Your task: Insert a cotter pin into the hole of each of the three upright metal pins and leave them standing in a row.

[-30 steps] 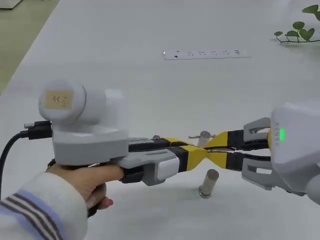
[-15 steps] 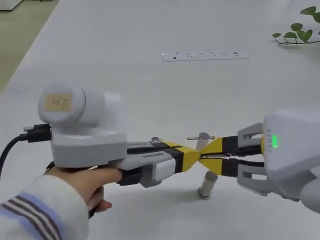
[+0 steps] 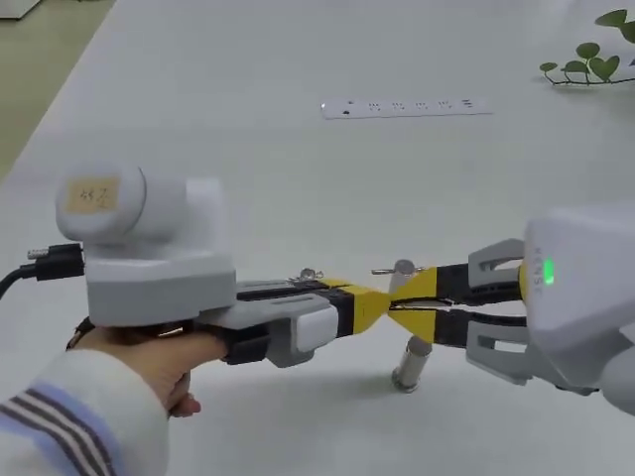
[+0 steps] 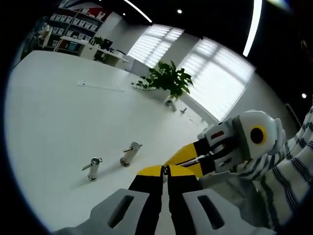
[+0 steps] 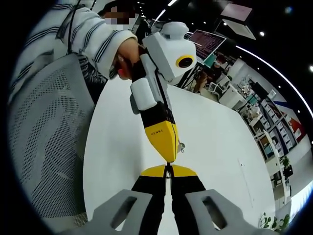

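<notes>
The left gripper [image 3: 381,303] and right gripper [image 3: 399,301] meet tip to tip above the bench [image 3: 298,178]. Both have their jaws pressed together, and whether they pinch a cotter pin is too small to tell. The bare metal pin [image 3: 411,362] stands just below the tips, nearer the right gripper, with its long axis leaning. The fitted pins [image 4: 130,154] stand beyond.

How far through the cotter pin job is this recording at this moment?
Done: the first pin and second pin stand side by side, each apparently with a cotter pin through its top. In hand: the left gripper and right gripper meet tip to tip, jaws closed; anything pinched there is too small to see. Left: the third pin, nearest the person, shows no cotter pin and looks tilted.
</notes>
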Available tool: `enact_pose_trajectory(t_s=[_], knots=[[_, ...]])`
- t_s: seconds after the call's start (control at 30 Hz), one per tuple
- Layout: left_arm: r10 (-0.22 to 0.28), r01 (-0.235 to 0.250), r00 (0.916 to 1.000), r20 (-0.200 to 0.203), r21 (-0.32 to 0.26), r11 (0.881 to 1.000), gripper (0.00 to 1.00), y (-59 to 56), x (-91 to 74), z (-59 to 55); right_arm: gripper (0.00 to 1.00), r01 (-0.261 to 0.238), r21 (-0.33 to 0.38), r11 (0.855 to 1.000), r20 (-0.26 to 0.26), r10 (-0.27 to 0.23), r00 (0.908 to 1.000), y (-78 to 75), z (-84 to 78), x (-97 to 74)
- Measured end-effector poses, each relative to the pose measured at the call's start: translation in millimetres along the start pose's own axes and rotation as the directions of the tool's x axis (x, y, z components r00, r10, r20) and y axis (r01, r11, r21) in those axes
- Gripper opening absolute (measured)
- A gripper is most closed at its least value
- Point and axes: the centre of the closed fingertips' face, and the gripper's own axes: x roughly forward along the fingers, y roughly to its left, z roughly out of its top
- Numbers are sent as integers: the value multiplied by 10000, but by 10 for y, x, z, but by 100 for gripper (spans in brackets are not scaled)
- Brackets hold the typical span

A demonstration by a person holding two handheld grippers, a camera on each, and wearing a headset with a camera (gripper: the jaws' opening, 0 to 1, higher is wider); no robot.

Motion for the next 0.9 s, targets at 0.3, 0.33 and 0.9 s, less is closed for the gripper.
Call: enact_pose_trajectory(t_s=[0.3,0.33,0.9], knots=[[-95,95,10000,-5,70,9999,0,-27,-36,-1,0,-58,160,9999,155,55,9999,9,15,8],[-104,104,9999,-6,139,9998,0,-34,-37,1,0,-64,176,9998,141,62,9999,8,10,9],[-455,499,9986,-269,1957,9794,0,-156,-76,16,7,-719,2816,9568,849,498,9951,25,-50,-25]])
